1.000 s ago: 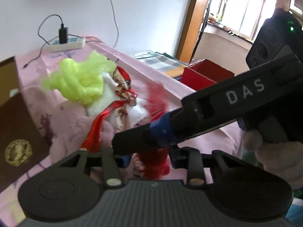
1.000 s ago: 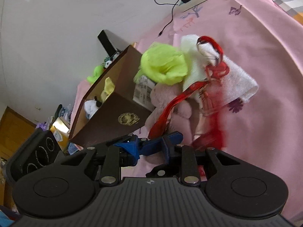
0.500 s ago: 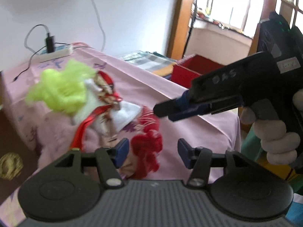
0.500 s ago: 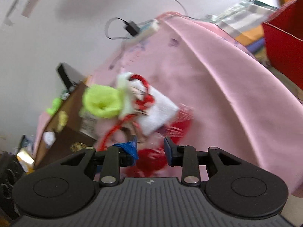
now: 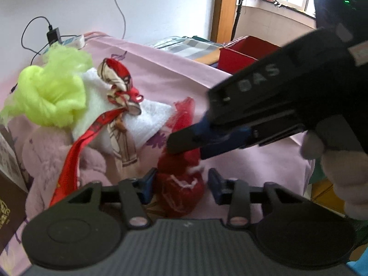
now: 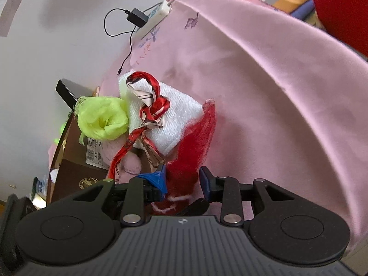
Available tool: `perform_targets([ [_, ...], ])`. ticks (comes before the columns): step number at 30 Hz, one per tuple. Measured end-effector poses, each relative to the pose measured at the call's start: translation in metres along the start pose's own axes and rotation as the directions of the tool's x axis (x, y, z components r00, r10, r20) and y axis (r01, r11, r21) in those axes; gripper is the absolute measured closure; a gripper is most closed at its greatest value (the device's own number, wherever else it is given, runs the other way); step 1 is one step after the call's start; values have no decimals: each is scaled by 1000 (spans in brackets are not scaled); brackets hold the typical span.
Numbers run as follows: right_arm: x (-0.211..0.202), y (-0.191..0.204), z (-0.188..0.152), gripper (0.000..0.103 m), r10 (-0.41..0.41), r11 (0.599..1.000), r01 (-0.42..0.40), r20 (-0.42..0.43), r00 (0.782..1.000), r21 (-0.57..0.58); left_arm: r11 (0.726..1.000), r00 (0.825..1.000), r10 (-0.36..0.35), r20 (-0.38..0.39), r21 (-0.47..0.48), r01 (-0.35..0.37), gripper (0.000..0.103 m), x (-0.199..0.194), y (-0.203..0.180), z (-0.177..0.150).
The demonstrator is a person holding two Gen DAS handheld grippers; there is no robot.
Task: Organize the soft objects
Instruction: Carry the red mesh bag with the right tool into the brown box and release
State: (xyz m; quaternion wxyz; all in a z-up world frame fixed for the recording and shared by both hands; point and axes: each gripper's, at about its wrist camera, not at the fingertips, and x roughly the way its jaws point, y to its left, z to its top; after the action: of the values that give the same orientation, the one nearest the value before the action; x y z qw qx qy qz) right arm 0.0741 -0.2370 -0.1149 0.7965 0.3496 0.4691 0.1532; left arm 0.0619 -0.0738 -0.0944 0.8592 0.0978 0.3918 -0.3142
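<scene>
A red mesh pouch point(image 5: 181, 193) with white stitching lies on the pink tablecloth point(image 5: 230, 92), its gauzy end point(image 6: 197, 135) trailing toward a white towel point(image 5: 147, 117). My left gripper point(image 5: 181, 181) straddles it. The jaws are closing, the left pad touches it and the right pad stands just clear. My right gripper point(image 5: 186, 149) reaches in from the right over the same pouch. In its own view the right gripper point(image 6: 181, 179) has the red cloth between opening jaws. Behind lie a lime green cloth point(image 5: 50, 92), a red-and-cream scarf point(image 5: 119, 85) and a pink plush point(image 5: 46, 156).
A brown box point(image 6: 76, 168) stands left of the pile, holding small toys. A power strip point(image 6: 158, 13) with a charger lies at the table's far edge by the wall. A red box point(image 5: 239, 55) sits beyond the table's right edge. A person's hand point(image 5: 340, 172) holds the right gripper.
Both grippers came down closer to the red pouch. The left jaws widened around it, then narrowed. The right gripper pulled back to the right, then returned with wider jaws over the pouch.
</scene>
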Motion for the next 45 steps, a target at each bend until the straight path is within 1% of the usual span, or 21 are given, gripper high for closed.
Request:
perform_targets([
  [1, 2, 2, 0, 87, 8, 1000, -8, -13, 1000, -6, 1000, 1000, -7, -2, -2, 7, 76, -1, 0, 1],
  [3, -1, 6, -1, 90, 9, 999, -10, -15, 1000, -44, 1000, 1000, -9, -1, -13, 9, 78, -2, 1, 1],
  [5, -8, 12, -3, 91, 21, 996, -21, -6, 1000, -82, 1000, 1000, -16, 14, -20, 17, 79, -10, 2, 2],
  [8, -22, 24, -6, 91, 46, 988, -44, 12, 999, -145, 1000, 998, -24, 57, -17, 25, 79, -28, 0, 1],
  [14, -34, 67, -6, 91, 92, 958, -76, 46, 995, -277, 1000, 989, 28, 146, -4, -28, 79, -71, 3, 1],
  [17, -34, 98, -1, 91, 139, 932, -113, 51, 989, -345, 998, 978, 60, 199, -34, -54, 79, -100, 18, 1],
  [20, -26, 130, 5, 91, 183, 900, -150, 43, 982, -409, 993, 964, 104, 245, -79, -87, 79, -126, 43, 5],
  [25, 4, 188, 18, 91, 224, 852, -193, 6, 975, -487, 976, 943, 178, 283, -171, -133, 79, -158, 92, 11],
  [28, 25, 215, 22, 91, 221, 825, -194, -12, 975, -531, 963, 932, 230, 281, -200, -178, 79, -166, 118, 11],
  [31, 53, 238, 25, 91, 196, 808, -184, -40, 980, -559, 949, 929, 269, 253, -231, -212, 79, -163, 145, 11],
  [33, 71, 247, 27, 91, 165, 799, -168, -59, 985, -577, 941, 933, 281, 225, -257, -221, 79, -157, 163, 10],
  [36, 97, 255, 30, 90, 103, 804, -137, -90, 991, -579, 929, 943, 283, 177, -296, -223, 79, -142, 185, 6],
  [38, 110, 259, 29, 88, 78, 802, -119, -94, 993, -586, 921, 945, 290, 154, -313, -231, 79, -134, 194, 5],
  [40, 120, 262, 25, 88, 57, 794, -97, -85, 995, -600, 915, 945, 295, 144, -328, -236, 74, -129, 201, 2],
  [41, 125, 262, 24, 88, 51, 791, -91, -82, 995, -605, 910, 944, 302, 135, -337, -243, 70, -127, 204, 0],
  [42, 128, 262, 23, 87, 44, 789, -84, -80, 996, -608, 907, 944, 305, 129, -342, -247, 65, -124, 207, 0],
  [43, 131, 261, 22, 87, 38, 789, -77, -78, 996, -609, 903, 942, 311, 123, -347, -253, 62, -121, 210, -1],
  [45, 137, 260, 20, 87, 23, 789, -62, -71, 997, -612, 898, 940, 322, 113, -352, -265, 61, -121, 215, -3],
])
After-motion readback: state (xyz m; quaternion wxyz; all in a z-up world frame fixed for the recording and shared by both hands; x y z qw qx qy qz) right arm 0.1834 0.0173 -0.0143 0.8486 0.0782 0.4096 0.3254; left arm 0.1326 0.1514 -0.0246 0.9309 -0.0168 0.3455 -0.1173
